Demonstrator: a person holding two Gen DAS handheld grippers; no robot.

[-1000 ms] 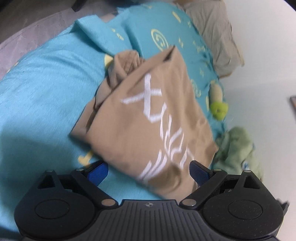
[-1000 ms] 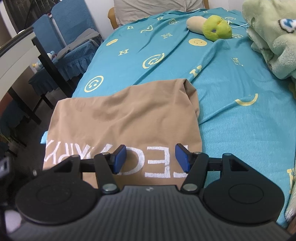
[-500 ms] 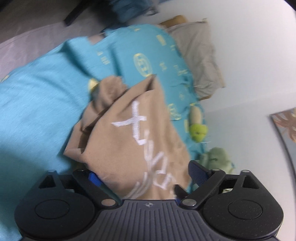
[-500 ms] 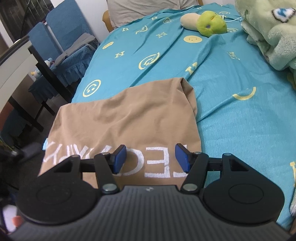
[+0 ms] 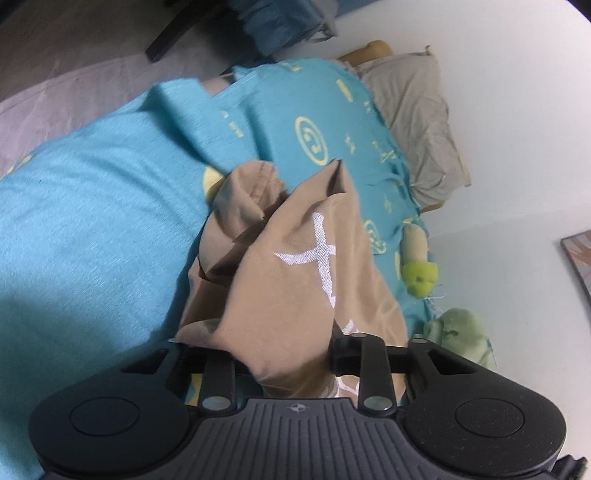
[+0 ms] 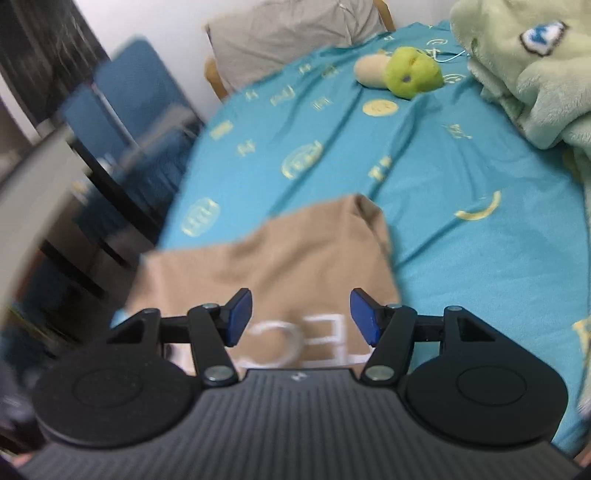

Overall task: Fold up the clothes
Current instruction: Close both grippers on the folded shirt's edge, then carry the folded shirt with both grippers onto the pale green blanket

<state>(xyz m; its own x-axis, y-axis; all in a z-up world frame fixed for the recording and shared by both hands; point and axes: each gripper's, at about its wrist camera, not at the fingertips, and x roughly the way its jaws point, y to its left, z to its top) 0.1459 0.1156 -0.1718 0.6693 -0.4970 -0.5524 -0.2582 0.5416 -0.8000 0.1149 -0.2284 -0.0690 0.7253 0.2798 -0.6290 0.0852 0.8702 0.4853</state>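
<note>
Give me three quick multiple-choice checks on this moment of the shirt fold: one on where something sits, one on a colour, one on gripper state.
1. Where is the green stuffed toy?
A. On the bedsheet near the pillow
B. On the blue chair
C. On top of the shirt

2. What colour is the lettering on the tan shirt?
A. Black
B. White
C. Yellow

3. What is the right gripper doing?
A. Clamped on the shirt
B. Holding the toy
C. Open above the shirt's edge

Answers:
1 A: the toy lies on the sheet at the far end, just below the pillow.
2 B: the X and the letters by the right gripper are white.
3 C: its blue pads stand apart with nothing between them, while the left gripper has shirt fabric bunched between its fingers.
</note>
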